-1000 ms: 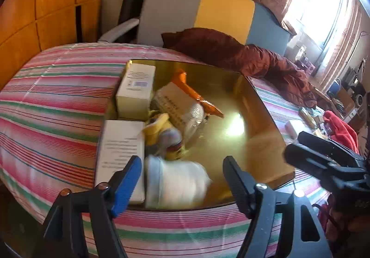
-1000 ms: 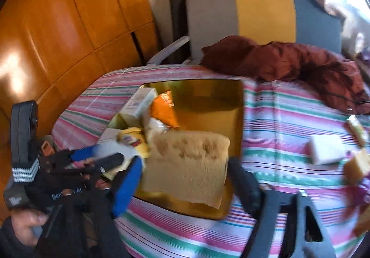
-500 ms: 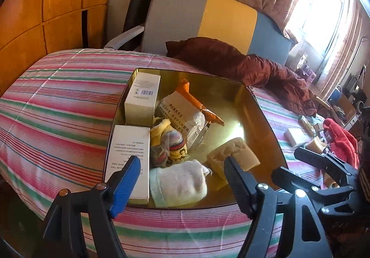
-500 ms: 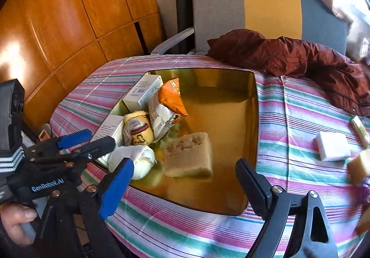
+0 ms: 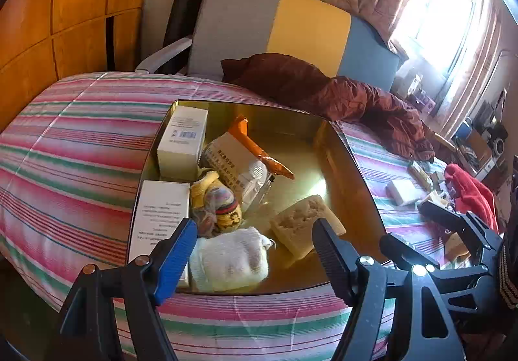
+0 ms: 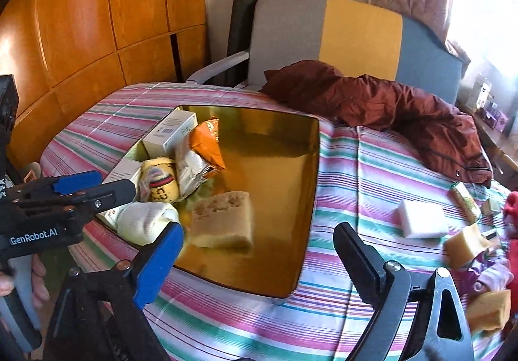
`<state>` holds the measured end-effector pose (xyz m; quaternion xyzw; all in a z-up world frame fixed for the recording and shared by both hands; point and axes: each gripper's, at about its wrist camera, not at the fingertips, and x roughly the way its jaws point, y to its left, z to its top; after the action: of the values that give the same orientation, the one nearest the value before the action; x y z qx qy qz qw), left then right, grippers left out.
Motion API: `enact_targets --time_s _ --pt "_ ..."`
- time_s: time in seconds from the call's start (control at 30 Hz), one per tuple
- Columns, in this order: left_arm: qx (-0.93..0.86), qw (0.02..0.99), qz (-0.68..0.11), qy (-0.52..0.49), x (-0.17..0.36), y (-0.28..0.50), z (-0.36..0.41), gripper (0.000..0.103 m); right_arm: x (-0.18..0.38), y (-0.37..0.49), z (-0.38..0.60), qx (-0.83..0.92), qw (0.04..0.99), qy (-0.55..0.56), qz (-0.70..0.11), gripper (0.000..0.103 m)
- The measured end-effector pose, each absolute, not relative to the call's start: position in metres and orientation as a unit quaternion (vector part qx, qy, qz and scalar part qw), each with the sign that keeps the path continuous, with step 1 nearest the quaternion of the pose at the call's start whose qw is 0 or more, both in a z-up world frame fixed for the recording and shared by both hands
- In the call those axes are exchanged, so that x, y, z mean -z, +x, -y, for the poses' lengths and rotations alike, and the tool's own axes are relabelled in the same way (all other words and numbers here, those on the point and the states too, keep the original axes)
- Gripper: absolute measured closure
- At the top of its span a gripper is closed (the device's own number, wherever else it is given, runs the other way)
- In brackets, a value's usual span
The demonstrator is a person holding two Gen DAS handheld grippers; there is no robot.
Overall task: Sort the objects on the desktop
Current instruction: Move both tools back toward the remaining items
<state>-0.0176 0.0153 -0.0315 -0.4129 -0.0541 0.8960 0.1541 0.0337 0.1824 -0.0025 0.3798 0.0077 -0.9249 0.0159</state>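
Both jaws gape empty: left gripper point(image 5: 255, 251), right gripper point(image 6: 259, 247). Sponge point(image 6: 223, 223) lies flat in tray point(image 6: 275, 286), long axis 9-to-3, at the right gripper's 12.

Sponge point(image 6: 223, 222) now out of right claw point(image 6: 259, 260).

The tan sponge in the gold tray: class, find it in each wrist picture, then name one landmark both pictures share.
Left wrist view: the tan sponge lies lower centre, in the gold tray, just above the right finger of the left tongs.
Right wrist view: the sponge lies left of centre, beside the rolled white sock.
Shared landmark: the orange snack packet.
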Motion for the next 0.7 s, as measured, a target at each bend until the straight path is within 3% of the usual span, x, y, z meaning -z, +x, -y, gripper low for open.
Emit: enact_targets --time_s 0.7 --pt "-0.883 0.241 -0.002 -0.404 0.011 -0.022 -0.099 0.029 0.006 0.055 -0.256 0.921 -0.078 0.380 0.023 0.008"
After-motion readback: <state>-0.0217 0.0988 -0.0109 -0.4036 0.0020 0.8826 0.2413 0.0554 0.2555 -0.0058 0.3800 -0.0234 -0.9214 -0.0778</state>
